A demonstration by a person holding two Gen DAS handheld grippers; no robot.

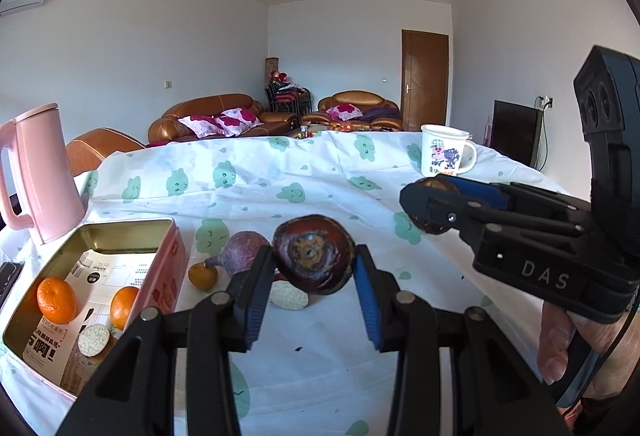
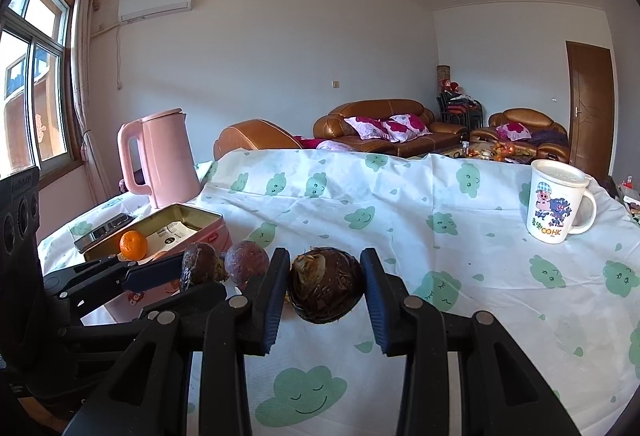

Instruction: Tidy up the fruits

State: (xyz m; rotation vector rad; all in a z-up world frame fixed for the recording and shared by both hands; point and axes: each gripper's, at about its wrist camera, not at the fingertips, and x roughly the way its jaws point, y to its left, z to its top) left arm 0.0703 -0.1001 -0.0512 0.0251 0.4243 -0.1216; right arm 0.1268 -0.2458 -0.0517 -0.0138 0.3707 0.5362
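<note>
My left gripper [image 1: 314, 260] is shut on a dark purple mangosteen [image 1: 314, 254] and holds it above the cloth. My right gripper [image 2: 325, 286] is shut on a second dark brown mangosteen [image 2: 326, 286]; it also shows in the left wrist view [image 1: 434, 206]. A pink tin box [image 1: 100, 276] at the left holds two oranges [image 1: 57, 299] and a round cracker [image 1: 93, 340]. A purple passion fruit [image 1: 244, 252], a small yellow fruit [image 1: 203, 275] and another cracker [image 1: 288, 296] lie on the cloth beside the box.
A pink kettle [image 1: 38, 172] stands behind the box at the far left. A white cartoon mug [image 2: 554, 202] stands at the back right. The table has a white cloth with green clouds [image 2: 440, 236]. A dark flat device [image 2: 104, 232] lies left of the box.
</note>
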